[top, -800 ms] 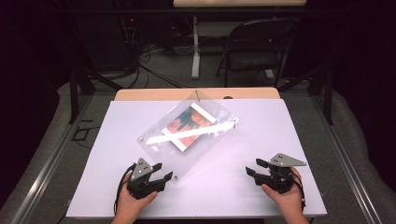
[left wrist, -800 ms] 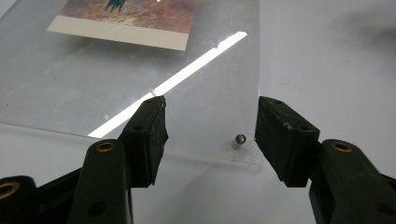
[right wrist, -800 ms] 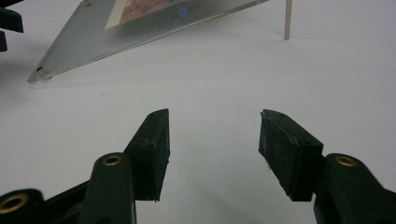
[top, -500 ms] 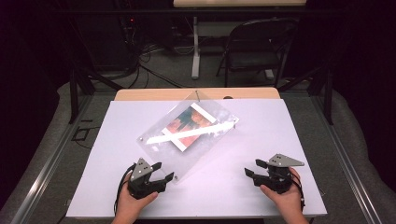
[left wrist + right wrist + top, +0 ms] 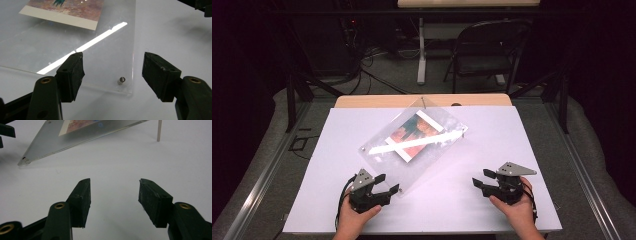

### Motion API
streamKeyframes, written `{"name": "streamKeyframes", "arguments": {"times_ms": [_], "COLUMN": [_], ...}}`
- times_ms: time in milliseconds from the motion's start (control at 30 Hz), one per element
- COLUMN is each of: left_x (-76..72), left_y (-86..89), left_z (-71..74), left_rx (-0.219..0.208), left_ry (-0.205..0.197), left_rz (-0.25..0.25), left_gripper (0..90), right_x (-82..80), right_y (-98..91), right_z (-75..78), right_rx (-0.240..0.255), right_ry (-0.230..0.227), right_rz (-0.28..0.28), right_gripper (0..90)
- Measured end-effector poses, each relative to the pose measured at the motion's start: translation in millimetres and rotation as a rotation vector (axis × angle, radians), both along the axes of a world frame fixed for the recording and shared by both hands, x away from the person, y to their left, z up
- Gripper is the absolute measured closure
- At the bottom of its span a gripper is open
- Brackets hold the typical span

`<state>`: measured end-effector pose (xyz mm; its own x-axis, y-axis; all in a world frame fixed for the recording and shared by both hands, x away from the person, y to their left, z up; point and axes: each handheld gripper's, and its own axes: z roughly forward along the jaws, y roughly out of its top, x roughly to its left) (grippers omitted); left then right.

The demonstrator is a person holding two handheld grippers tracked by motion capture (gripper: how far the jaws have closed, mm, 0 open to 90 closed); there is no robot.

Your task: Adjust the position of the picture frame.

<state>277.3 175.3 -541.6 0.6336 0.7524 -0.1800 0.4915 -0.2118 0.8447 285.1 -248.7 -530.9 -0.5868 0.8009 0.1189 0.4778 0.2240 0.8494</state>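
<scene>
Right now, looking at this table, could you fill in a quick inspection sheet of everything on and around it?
Surface: white table top, bare apart from the frame.
Job's things: clear acrylic picture frame with a colourful print inside, lying askew at mid-table; a small metal stud sits at its near corner.
Clutter: nothing seen.
Grippers: left gripper open, its fingers on either side of the frame's near corner without pressing it; right gripper open, over bare table, apart from the frame.
Cables: a black cable trails from the left gripper; more cables lie on the floor behind.
Surroundings: dark room, folding chair and another table's leg beyond.
</scene>
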Motion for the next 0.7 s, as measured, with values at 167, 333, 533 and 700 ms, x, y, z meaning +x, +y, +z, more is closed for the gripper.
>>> {"name": "streamKeyframes", "arguments": {"times_ms": [167, 333, 533, 700], "left_x": [3.0, 6.6, 10.7, 15.3], "left_y": [-2.2, -10.9, -23.4, -31.8], "left_z": [10.1, 16.2, 20.8, 20.0], "left_rx": [-0.011, -0.002, 0.005, 0.011], "left_ry": [-0.019, -0.020, -0.025, -0.023], "left_rz": [-0.004, -0.026, -0.051, -0.067], "left_gripper": [32.6, 36.0, 44.3, 49.5], "right_x": [4.7, 15.1, 29.7, 44.2], "right_y": [0.9, 1.5, 2.8, 8.4], "right_z": [6.5, 13.5, 19.5, 20.0], "right_rx": [-0.016, -0.019, 0.010, -0.019], "right_ry": [-0.013, -0.028, -0.049, -0.076], "right_rz": [0.018, 0.023, 0.035, 0.036], "right_gripper": [43.2, 43.7, 44.0, 49.1]}}
